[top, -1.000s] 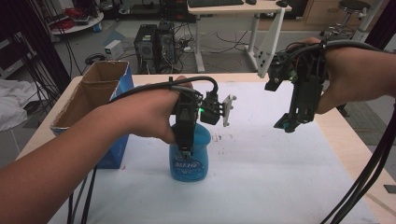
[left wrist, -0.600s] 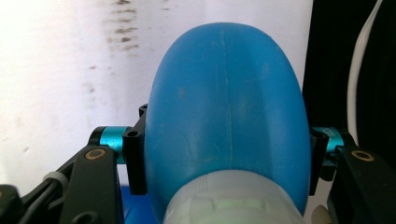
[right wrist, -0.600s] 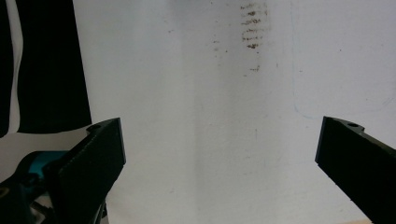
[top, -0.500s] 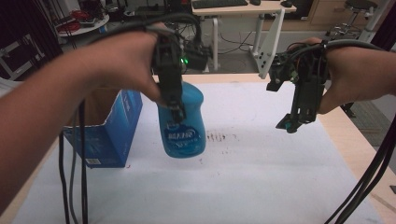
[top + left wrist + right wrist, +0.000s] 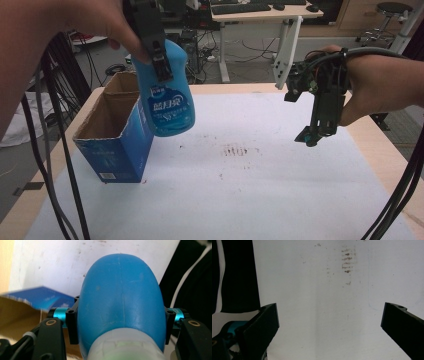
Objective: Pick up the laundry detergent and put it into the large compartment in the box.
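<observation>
The left gripper [image 5: 162, 70] holds a blue detergent bottle [image 5: 167, 90] up in the air, its two black jaws clamped on opposite sides of the bottle's upper body. In the high view the bottle hangs below the hand, tilted a little, with its base lower and toward the right; it sits above the near right edge of the open cardboard box [image 5: 107, 135] and is clear of the white table cover [image 5: 260, 200]. In the left gripper view the bottle [image 5: 120, 297] lies squarely between the jaws, one pad pressed on each flank, its rounded body swelling away from the camera and a pale, translucent neck or cap at the bottom of the frame.

The bottle is smooth, glossy plastic in a mid blue, broad-shouldered and oval, with a faint mould seam running down its middle. A label with white lettering and a white swoosh shows on its front in the high view; the print is too small to read.

The right gripper [image 5: 312, 137] hangs over the right half of the table, pointing down, well apart from the bottle. Its jaws stand wide apart with nothing between them, as the right gripper view [image 5: 329, 322] shows over the stained white cover.
</observation>
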Demonstrator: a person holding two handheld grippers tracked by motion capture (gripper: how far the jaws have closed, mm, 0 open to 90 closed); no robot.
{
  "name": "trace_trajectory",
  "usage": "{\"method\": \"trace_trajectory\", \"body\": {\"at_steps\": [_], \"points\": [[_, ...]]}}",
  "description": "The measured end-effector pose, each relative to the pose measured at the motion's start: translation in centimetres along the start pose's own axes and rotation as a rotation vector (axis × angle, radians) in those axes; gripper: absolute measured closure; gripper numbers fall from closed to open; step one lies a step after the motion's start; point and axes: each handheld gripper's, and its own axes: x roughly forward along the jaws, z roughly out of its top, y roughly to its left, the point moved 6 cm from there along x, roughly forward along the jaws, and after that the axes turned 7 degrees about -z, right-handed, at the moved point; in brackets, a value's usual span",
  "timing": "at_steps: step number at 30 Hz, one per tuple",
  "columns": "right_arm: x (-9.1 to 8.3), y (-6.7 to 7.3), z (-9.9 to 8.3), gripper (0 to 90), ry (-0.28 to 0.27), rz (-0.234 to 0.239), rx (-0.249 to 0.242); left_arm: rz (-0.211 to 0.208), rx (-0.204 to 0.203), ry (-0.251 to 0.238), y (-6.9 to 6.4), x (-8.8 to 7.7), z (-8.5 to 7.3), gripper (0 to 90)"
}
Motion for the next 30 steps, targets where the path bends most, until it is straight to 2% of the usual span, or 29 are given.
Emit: {"method": "trace_trajectory", "body": {"at_steps": [1, 2, 5, 6, 7, 8, 9, 11, 12, 14, 15, 16, 17, 18, 19, 20, 21, 23, 30], "points": [[0.1, 0.1, 0.1, 0.7, -0.001, 0.003, -0.008, -0.003, -0.105, -0.017, 1.0, -1.1, -1.0, 38.1], [0.0, 0.2, 0.1, 0.7, 0.005, 0.004, -0.003, -0.003, -0.137, -0.018, 1.4, -1.5, -1.4, 38.1], [0.0, 0.1, 0.2, 0.7, -0.001, 0.000, -0.006, -0.014, -0.265, -0.049, 2.4, -2.4, -2.5, 38.1], [0.0, 0.1, 0.2, 0.7, -0.001, 0.000, -0.006, -0.014, -0.265, -0.049, 2.4, -2.4, -2.5, 38.2], [0.0, 0.1, 0.3, 0.7, 0.000, 0.000, -0.007, -0.015, -0.353, -0.064, 3.0, -2.9, -3.4, 38.1], [0.0, 0.2, 0.3, 0.7, 0.005, 0.002, -0.002, -0.014, -0.397, -0.069, 3.4, -3.1, -3.8, 38.2], [0.0, 0.2, 0.3, 0.7, 0.005, 0.002, -0.002, -0.014, -0.397, -0.069, 3.4, -3.1, -3.8, 38.1], [0.1, 0.2, 0.4, 0.7, 0.006, 0.003, -0.004, -0.010, -0.464, -0.068, 4.1, -3.5, -4.8, 38.1], [0.1, 0.1, 0.4, 0.6, 0.002, 0.003, -0.012, 0.002, -0.529, -0.072, 4.8, -3.7, -5.7, 38.1], [0.1, 0.2, 0.6, 0.7, 0.004, 0.002, -0.010, 0.019, -0.587, -0.068, 5.5, -3.8, -6.6, 38.1], [0.1, 0.2, 0.6, 0.7, 0.004, 0.004, -0.015, 0.019, -0.587, -0.068, 5.5, -3.8, -6.6, 38.1], [0.2, 0.2, 0.7, 0.6, 0.002, 0.004, -0.016, 0.037, -0.636, -0.068, 6.2, -3.9, -7.5, 38.1], [0.2, 0.2, 0.7, 0.7, 0.005, 0.005, -0.018, 0.037, -0.636, -0.068, 6.2, -3.9, -7.5, 38.1], [0.2, 0.2, 0.7, 0.7, 0.005, 0.005, -0.018, 0.044, -0.659, -0.071, 6.5, -3.9, -7.9, 38.1], [0.2, 0.3, 0.8, 0.6, 0.007, 0.006, -0.014, 0.057, -0.702, -0.075, 7.1, -3.8, -8.6, 38.1], [0.2, 0.2, 0.9, 0.6, 0.006, 0.004, -0.017, 0.059, -0.720, -0.075, 7.3, -3.7, -8.9, 38.1], [0.2, 0.2, 0.9, 0.6, 0.004, 0.004, -0.020, 0.059, -0.720, -0.075, 7.3, -3.7, -8.9, 38.1], [0.2, 0.2, 0.9, 0.6, 0.005, 0.005, -0.019, 0.063, -0.773, -0.081, 8.1, -3.3, -9.7, 38.1], [0.3, 0.2, 1.0, 0.7, 0.011, 0.007, -0.015, 0.080, -0.827, -0.054, 9.5, -1.6, -10.8, 38.1]]}}
